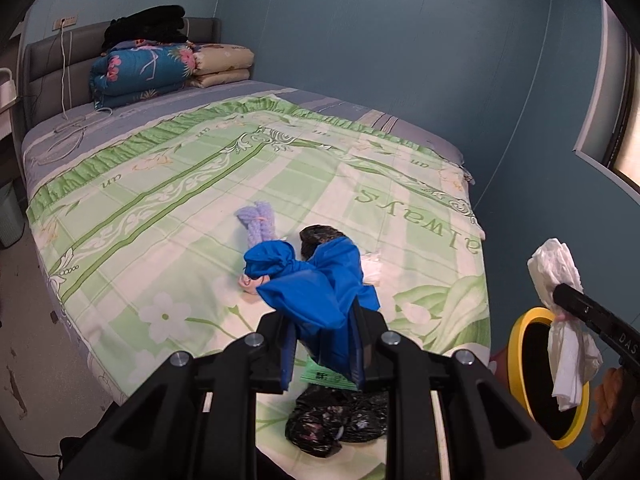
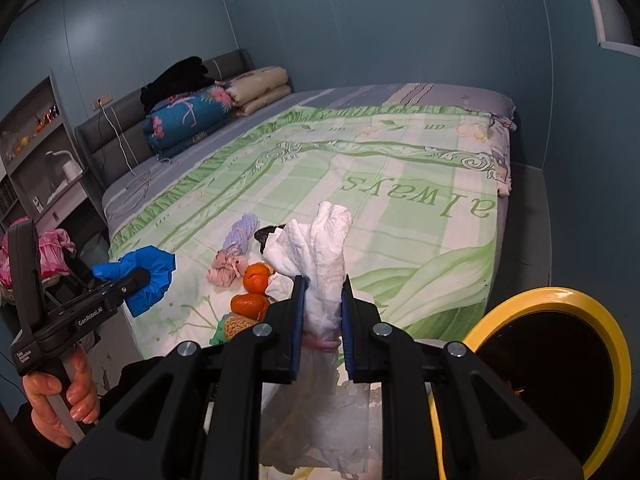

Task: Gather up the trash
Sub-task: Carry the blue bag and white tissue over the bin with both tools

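Now blue bag sits between left fingers; tissue wad between right fingers.

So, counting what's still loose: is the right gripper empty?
No, the right gripper is shut on a white tissue wad.

The room is dim, with cool bluish light; the bed ahead is the brightest part; a soft sheen lies on the wall; both views bend strongly at the edges, with black corners; near fingers are slightly soft.
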Motion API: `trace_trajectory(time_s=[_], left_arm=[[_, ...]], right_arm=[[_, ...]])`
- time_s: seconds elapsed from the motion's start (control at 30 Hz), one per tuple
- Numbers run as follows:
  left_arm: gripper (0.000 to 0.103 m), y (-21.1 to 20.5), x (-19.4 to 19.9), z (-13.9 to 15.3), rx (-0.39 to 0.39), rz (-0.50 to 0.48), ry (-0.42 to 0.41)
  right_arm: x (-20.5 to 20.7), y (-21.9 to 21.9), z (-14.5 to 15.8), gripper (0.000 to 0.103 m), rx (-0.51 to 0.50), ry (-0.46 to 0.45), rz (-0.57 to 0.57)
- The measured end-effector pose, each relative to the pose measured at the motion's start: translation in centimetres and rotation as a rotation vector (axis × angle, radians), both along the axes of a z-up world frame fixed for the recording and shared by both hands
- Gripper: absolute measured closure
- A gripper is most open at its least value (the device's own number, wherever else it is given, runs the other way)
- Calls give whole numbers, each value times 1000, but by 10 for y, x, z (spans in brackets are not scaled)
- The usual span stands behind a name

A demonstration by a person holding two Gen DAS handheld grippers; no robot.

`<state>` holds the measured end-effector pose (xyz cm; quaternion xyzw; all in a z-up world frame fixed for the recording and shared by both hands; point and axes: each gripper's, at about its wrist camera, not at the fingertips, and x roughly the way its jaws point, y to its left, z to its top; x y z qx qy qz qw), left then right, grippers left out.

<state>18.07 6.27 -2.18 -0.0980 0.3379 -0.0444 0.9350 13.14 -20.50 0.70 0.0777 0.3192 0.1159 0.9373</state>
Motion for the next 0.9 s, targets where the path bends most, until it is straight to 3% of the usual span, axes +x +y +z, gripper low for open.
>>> trace_trajectory(time_s=[0.47, 0.9], left_arm=[[83, -53, -14, 30, 35, -101, -36], [83, -116, -20, 46, 63, -229, -62]], right_arm=[[-29, -41, 29, 87, 36, -78, -55], [-51, -99, 42, 87, 95, -116, -186]])
